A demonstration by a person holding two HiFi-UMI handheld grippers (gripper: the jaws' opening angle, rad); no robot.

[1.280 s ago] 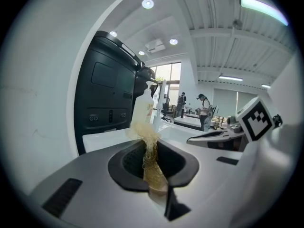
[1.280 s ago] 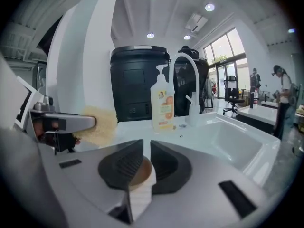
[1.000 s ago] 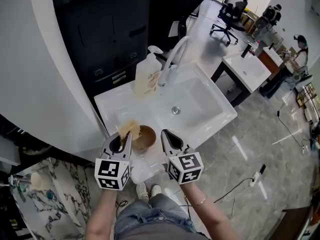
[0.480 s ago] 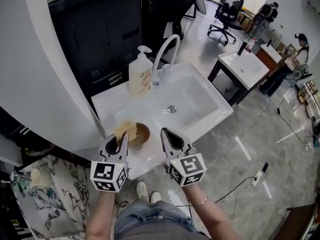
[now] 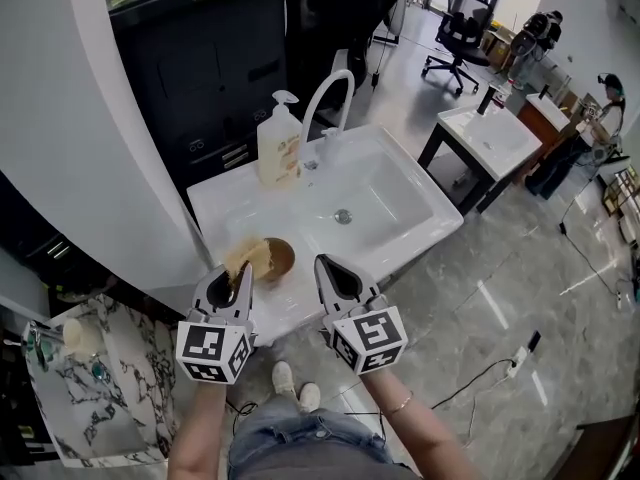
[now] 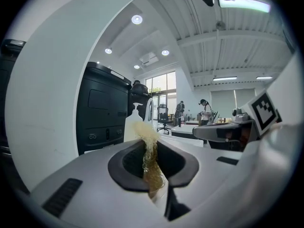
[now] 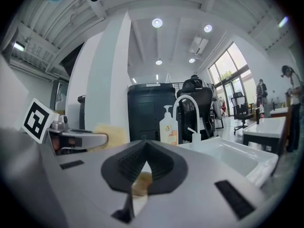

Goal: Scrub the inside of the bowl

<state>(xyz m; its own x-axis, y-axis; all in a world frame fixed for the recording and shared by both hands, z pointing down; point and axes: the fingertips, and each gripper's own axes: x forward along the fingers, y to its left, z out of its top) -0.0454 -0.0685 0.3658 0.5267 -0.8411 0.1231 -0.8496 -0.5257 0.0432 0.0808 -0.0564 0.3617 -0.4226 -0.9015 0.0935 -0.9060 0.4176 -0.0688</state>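
Note:
A brown bowl sits on the white counter ledge left of the sink basin. My left gripper is shut on a pale yellow fibrous scrubber, which hangs over the bowl's left rim. In the left gripper view the scrubber stands pinched between the shut jaws of the left gripper. My right gripper hovers just right of the bowl, shut and holding nothing. In the right gripper view the right gripper shows its jaws meeting, with a bit of the bowl behind them.
A curved white faucet and a soap pump bottle stand at the basin's back left. A dark cabinet rises behind. The counter's front edge is under the grippers. A second sink stand and office chairs are far right.
The view has drifted a little, so sink and bowl sit slightly higher and further left. Both grippers keep their places by the bowl, the left still shut on the scrubber.

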